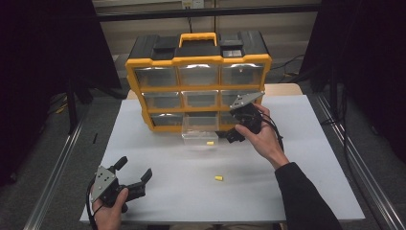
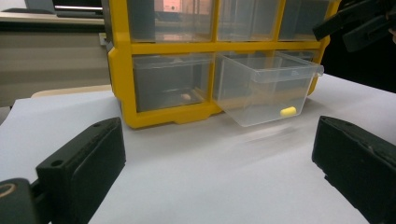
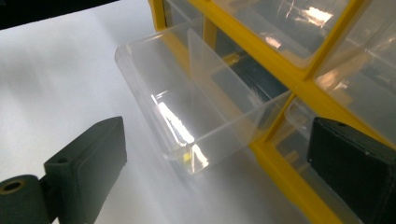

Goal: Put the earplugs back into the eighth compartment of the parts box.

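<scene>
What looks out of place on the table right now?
One small yellow piece lies loose on the white table, apart from the pulled-out clear drawer, which holds a matching yellow piece. Both grippers are open, holding nothing.

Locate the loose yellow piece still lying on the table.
In the high view the loose yellow piece lies on the white table, in front of the pulled-out clear drawer, between the two claws.

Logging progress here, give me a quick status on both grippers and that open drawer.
Left gripper open, idle at near table edge. Right gripper open beside pulled-out clear drawer, not gripping. One yellow piece in drawer, another yellow piece loose on table. Path unobstructed.
</scene>
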A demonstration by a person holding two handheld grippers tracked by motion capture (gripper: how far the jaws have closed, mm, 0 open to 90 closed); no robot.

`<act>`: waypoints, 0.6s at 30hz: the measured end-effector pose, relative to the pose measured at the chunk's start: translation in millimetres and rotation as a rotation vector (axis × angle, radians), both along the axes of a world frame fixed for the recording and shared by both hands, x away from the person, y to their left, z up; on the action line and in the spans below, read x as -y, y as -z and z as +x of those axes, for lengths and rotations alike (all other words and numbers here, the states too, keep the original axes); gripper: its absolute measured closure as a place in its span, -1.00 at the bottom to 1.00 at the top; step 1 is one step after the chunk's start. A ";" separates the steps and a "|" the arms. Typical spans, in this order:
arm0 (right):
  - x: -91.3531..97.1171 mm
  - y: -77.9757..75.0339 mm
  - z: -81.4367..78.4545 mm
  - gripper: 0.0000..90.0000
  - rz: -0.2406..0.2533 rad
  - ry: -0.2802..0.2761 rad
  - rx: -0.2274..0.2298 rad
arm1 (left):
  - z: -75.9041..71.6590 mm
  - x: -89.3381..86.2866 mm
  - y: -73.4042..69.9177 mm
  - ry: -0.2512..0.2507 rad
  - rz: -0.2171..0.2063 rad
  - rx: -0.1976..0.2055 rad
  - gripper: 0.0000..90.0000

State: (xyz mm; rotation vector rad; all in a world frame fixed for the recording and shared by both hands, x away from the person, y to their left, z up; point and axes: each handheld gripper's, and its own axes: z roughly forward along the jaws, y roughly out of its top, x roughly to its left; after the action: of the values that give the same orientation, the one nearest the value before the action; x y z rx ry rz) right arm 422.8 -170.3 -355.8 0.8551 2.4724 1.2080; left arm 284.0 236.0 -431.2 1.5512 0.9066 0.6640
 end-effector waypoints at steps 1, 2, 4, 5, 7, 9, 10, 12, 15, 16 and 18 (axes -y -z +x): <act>0.5 0.6 -1.3 -0.91 -0.001 -0.001 0.000 | 0.0 0.1 -0.1 0.000 0.000 0.000 -0.94; 1.3 1.3 -3.2 -0.91 0.004 -0.002 -0.003 | -0.1 0.3 -0.1 0.001 0.000 0.000 -0.94; 2.8 2.2 -7.5 -0.91 0.015 -0.007 -0.002 | -0.2 0.4 0.0 0.002 0.001 0.000 -0.94; 4.0 2.9 -10.5 -0.91 0.024 -0.009 0.000 | -0.2 0.4 0.0 0.004 0.001 -0.001 -0.94; 4.7 4.3 -16.2 -0.91 0.033 -0.014 -0.001 | -0.2 0.4 0.0 0.005 0.002 -0.001 -0.94; 6.0 6.2 -22.0 -0.91 0.046 -0.014 0.004 | 0.1 0.5 0.1 0.003 0.006 -0.003 -0.94; 6.9 7.4 -24.1 -0.91 0.053 -0.017 0.002 | -0.1 0.9 0.2 0.004 0.005 -0.004 -0.94; 8.9 9.7 -28.5 -0.91 0.062 -0.016 0.001 | -0.5 1.2 0.0 0.008 0.003 -0.003 -0.94; 12.6 13.6 -34.0 -0.90 0.055 -0.011 -0.002 | -0.4 1.5 0.0 0.011 0.006 -0.004 -0.94; 14.1 14.8 -35.7 -0.90 0.054 -0.013 -0.004 | -0.4 1.5 0.0 0.012 0.006 -0.004 -0.94; 17.6 17.0 -39.2 -0.90 0.059 -0.013 -0.006 | -0.3 1.2 0.0 0.010 0.008 -0.004 -0.94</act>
State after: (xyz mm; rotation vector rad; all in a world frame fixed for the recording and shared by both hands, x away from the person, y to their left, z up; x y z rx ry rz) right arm 383.7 -187.9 -372.8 0.8603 2.4624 1.2902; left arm 283.7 234.8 -431.2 1.5639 0.8996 0.6584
